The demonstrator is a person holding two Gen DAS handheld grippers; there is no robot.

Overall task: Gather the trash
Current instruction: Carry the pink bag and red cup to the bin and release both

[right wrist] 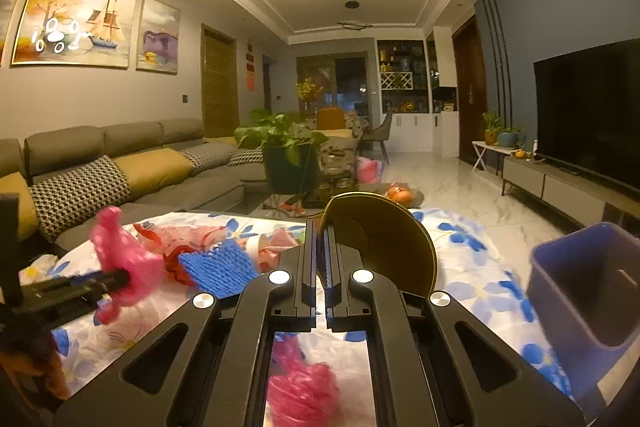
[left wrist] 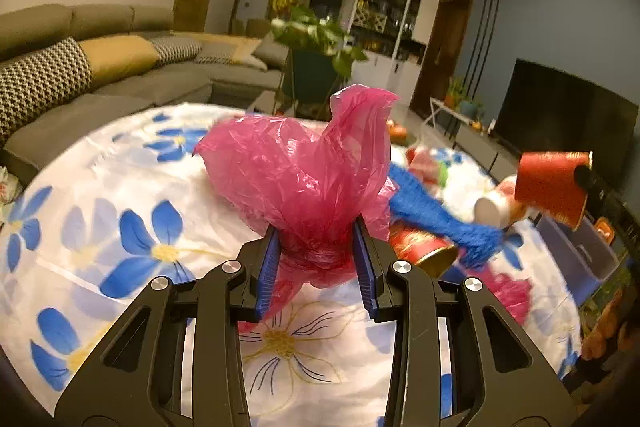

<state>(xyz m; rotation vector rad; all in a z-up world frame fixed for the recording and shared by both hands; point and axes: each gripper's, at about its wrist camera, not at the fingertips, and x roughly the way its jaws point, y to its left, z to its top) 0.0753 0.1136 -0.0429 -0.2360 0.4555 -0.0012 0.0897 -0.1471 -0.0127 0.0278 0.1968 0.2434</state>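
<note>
A crumpled pink plastic bag (left wrist: 296, 171) stands up from the flowered tablecloth (left wrist: 132, 211), and my left gripper (left wrist: 318, 255) is shut on its bunched lower end. In the right wrist view the same bag (right wrist: 124, 259) shows at the left. My right gripper (right wrist: 320, 259) is shut on the rim of a red paper cup with a gold inside (right wrist: 384, 239). This cup (left wrist: 552, 183) hangs in the air above the table's right side. Another red cup (left wrist: 420, 247) lies on its side by a blue foam net (left wrist: 432, 211). More pink plastic (right wrist: 304, 391) lies under the right gripper.
A purple bin (right wrist: 588, 295) stands off the table's right edge. A white cup (left wrist: 492, 211) and red wrappers (right wrist: 176, 239) lie among the trash. A grey sofa (right wrist: 140, 171) runs along the left, a potted plant (right wrist: 280, 143) stands beyond the table, and a TV (right wrist: 592, 111) is at right.
</note>
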